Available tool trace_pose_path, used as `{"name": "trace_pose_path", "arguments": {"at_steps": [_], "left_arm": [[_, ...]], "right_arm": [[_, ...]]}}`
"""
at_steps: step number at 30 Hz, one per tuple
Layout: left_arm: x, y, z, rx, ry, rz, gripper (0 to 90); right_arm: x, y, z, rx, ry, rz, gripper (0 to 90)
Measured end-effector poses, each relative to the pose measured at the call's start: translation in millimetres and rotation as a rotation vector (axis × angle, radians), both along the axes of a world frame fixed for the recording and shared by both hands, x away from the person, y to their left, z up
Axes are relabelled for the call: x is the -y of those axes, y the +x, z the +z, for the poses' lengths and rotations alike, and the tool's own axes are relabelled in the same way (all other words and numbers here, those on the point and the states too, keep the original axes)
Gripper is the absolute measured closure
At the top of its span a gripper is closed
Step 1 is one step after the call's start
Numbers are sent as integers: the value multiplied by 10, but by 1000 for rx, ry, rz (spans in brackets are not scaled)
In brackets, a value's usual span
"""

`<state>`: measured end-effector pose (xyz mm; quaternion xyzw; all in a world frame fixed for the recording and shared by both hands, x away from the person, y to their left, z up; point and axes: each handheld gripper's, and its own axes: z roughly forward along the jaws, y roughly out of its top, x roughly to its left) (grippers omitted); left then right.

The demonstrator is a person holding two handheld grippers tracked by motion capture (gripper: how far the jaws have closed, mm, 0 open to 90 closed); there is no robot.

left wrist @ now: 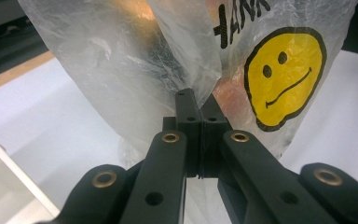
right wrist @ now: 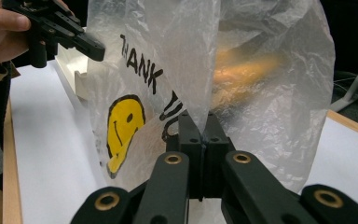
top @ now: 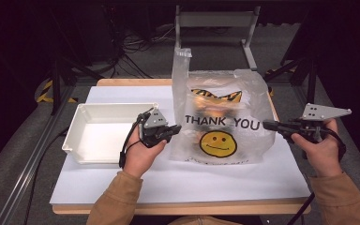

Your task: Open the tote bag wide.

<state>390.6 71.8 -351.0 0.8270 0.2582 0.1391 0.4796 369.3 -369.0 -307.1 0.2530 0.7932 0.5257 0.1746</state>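
From above, our left gripper pinches the plastic bag at its nine o'clock edge, and our right gripper pinches it at three o'clock, forearms level. The bag stands mid-table with something orange inside; a white tray sits at its nine o'clock on the white sheet.

Left gripper view: jaws clenched on bag film.

Right gripper view: jaws clenched on a fold, left gripper at eleven o'clock.

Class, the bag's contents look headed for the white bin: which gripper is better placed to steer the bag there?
Probably the left gripper: shut on the plastic bag, beside the white bin. The right gripper grips the far side.
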Motion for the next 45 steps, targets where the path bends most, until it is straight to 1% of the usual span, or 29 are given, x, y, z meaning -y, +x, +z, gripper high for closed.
{"name": "trace_pose_path", "arguments": {"at_steps": [3, 4, 6, 8, 9, 10, 11, 13, 14, 15, 16, 17, 18, 21, 23, 25, 26, 27, 29, 32, 34, 35, 37, 38, 39, 40, 41, 43, 45], "left_arm": [[4, -21, -72, -2, 22, -7, 896], [4, -21, -72, -2, 22, -7, 896], [5, -37, -106, -5, 32, -10, 896], [3, -49, -124, -5, 38, -11, 896], [4, -63, -145, -12, 41, -13, 896], [7, -82, -187, -22, 48, -13, 896], [7, -82, -187, -22, 48, -13, 896], [10, -89, -236, -31, 65, -12, 896], [13, -86, -283, -37, 69, -8, 895], [13, -86, -283, -37, 69, -8, 895], [18, -84, -316, -39, 74, -3, 895], [27, -84, -342, -39, 83, 1, 894], [49, -80, -381, -35, 104, 2, 891], [97, -77, -443, -43, 128, 0, 887], [112, -76, -465, -47, 133, 0, 884], [130, -74, -501, -53, 139, -2, 881], [138, -73, -519, -55, 145, 0, 881], [148, -73, -550, -59, 153, 0, 878], [157, -75, -572, -67, 156, 2, 877], [178, -72, -625, -75, 166, 3, 876], [185, -70, -638, -75, 168, 4, 875], [196, -67, -658, -78, 178, 4, 873], [213, -67, -673, -74, 191, 9, 871], [230, -70, -687, -63, 208, 16, 871], [246, -73, -702, -60, 221, 15, 869], [246, -73, -702, -60, 221, 15, 867], [252, -73, -709, -60, 230, 13, 867], [268, -69, -737, -65, 234, 13, 863], [269, -54, -766, -78, 235, 11, 863]], "right_arm": [[26, -3, -96, -13, 2, -2, 900], [26, -3, -96, -13, 2, -2, 900], [49, -8, -181, -26, 2, -5, 900], [56, -9, -208, -30, 5, -5, 900], [63, -12, -243, -39, 6, -6, 900], [67, -11, -313, -54, 3, -7, 900], [67, -11, -313, -54, 3, -7, 900], [69, -9, -376, -69, 0, -8, 900], [71, -6, -433, -80, 2, -11, 900], [71, -6, -433, -80, 2, -11, 900], [73, -3, -454, -85, 1, -12, 900], [72, 2, -491, -93, -1, -15, 900], [65, 10, -555, -107, -11, -19, 900], [52, 22, -642, -126, -14, -21, 900], [50, 28, -673, -131, -14, -21, 900], [42, 44, -761, -151, -12, -25, 900], [42, 44, -761, -151, -12, -25, 900], [35, 53, -810, -162, -16, -26, 900], [33, 58, -828, -164, -16, -27, 900], [21, 82, -919, -184, -22, -32, 900], [19, 88, -936, -186, -25, -33, 900], [10, 103, -987, -198, -33, -37, 900], [4, 117, -1026, -204, -37, -39, 900], [1, 124, -1049, -208, -40, -41, 900], [-5, 135, -1080, -215, -42, -42, 900], [-5, 135, -1080, -215, -42, -42, 900], [-8, 145, -1109, -223, -47, -41, 900], [-13, 157, -1145, -232, -54, -42, 900], [-18, 167, -1179, -238, -58, -43, 900]]}}
